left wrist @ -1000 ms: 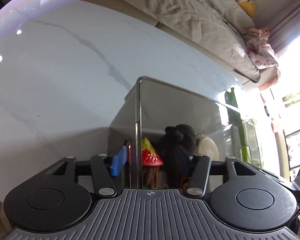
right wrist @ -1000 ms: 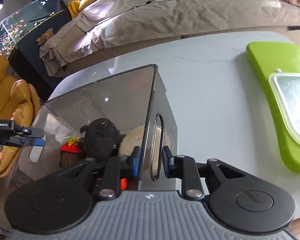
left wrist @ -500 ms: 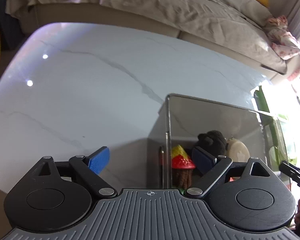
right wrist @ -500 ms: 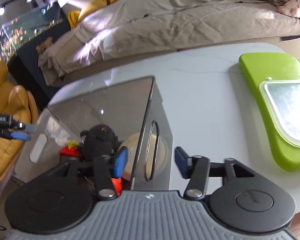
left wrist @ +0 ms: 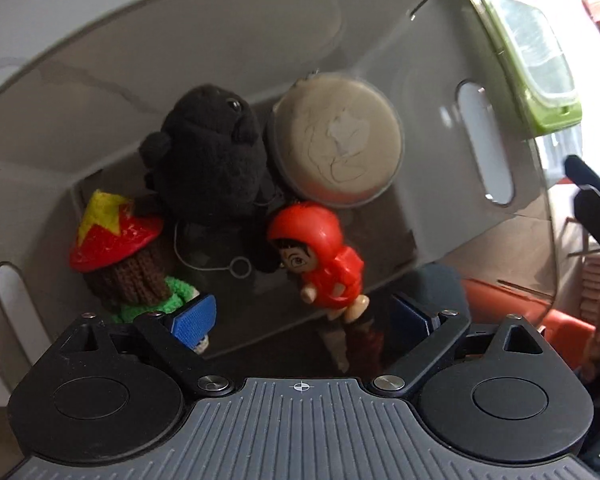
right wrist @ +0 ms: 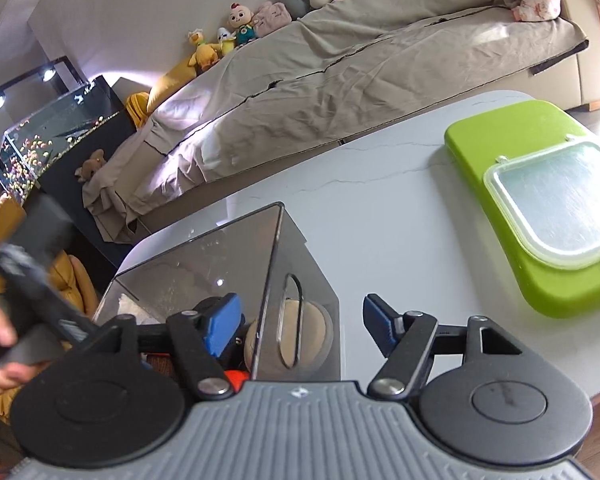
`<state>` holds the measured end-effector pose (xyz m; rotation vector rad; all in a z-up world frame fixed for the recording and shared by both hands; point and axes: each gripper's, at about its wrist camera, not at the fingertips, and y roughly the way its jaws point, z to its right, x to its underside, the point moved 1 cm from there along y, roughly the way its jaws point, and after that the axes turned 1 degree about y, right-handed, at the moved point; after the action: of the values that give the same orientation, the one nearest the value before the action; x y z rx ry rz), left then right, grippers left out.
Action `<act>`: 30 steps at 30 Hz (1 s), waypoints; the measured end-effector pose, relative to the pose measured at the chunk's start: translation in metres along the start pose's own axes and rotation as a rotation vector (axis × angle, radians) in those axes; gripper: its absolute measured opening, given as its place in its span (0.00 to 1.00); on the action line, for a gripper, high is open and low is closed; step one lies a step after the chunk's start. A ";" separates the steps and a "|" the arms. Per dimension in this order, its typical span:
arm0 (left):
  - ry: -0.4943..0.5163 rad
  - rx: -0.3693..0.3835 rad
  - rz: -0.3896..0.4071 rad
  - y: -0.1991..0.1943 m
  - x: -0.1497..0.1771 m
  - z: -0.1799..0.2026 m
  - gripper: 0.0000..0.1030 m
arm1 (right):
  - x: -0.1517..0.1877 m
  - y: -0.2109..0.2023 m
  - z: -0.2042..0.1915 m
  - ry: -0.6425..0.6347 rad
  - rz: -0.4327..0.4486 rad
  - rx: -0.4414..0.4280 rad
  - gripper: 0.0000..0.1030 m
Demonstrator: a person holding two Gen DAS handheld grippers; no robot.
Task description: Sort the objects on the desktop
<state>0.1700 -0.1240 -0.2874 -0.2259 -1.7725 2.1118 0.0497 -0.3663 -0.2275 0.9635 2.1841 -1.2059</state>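
Smoky acrylic bin [left wrist: 452, 92] on marble table [right wrist: 380, 216] holds 4 items: crocheted doll [left wrist: 128, 256], black plush [left wrist: 212, 152], red-hooded figurine [left wrist: 320, 252], round tan compact [left wrist: 336, 140]. Left gripper [left wrist: 304, 316] wide, empty, above bin. Right gripper [right wrist: 300, 326] wide, astride bin wall. Figurine hard, slick: pinch torso. Plush soft, light.

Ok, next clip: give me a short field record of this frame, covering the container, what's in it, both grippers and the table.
container: smoky clear bin with slot handles
contents: black plush, red-hooded figurine, crochet doll with red hat, round beige disc
left gripper: open, looking down into the bin, holding nothing
right gripper: open, straddling the bin's end wall
table: white marble
also on table: green tray carrying a clear lidded box
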 end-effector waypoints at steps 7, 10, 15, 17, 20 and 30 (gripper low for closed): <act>-0.050 -0.018 -0.065 0.049 -0.006 0.001 0.83 | 0.011 -0.013 0.032 0.079 0.004 -0.025 0.72; -0.033 -0.020 -0.065 0.053 -0.003 -0.003 0.65 | 0.013 -0.010 0.040 0.099 0.005 -0.041 0.73; 0.172 -0.153 -0.016 0.023 0.021 0.007 0.57 | 0.018 -0.005 0.052 0.135 -0.005 -0.055 0.74; 0.287 -0.228 0.017 0.005 0.032 0.014 0.57 | 0.019 -0.002 0.057 0.156 -0.014 -0.063 0.75; 0.397 -0.287 -0.009 -0.010 0.044 0.019 0.57 | 0.023 0.005 0.061 0.182 -0.027 -0.072 0.75; 0.233 -0.288 -0.129 -0.012 0.053 -0.018 0.67 | 0.028 0.003 0.059 0.180 -0.027 -0.075 0.78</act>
<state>0.1302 -0.0853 -0.2728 -0.4049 -1.8868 1.6635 0.0376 -0.4062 -0.2785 1.0505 2.3708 -1.0775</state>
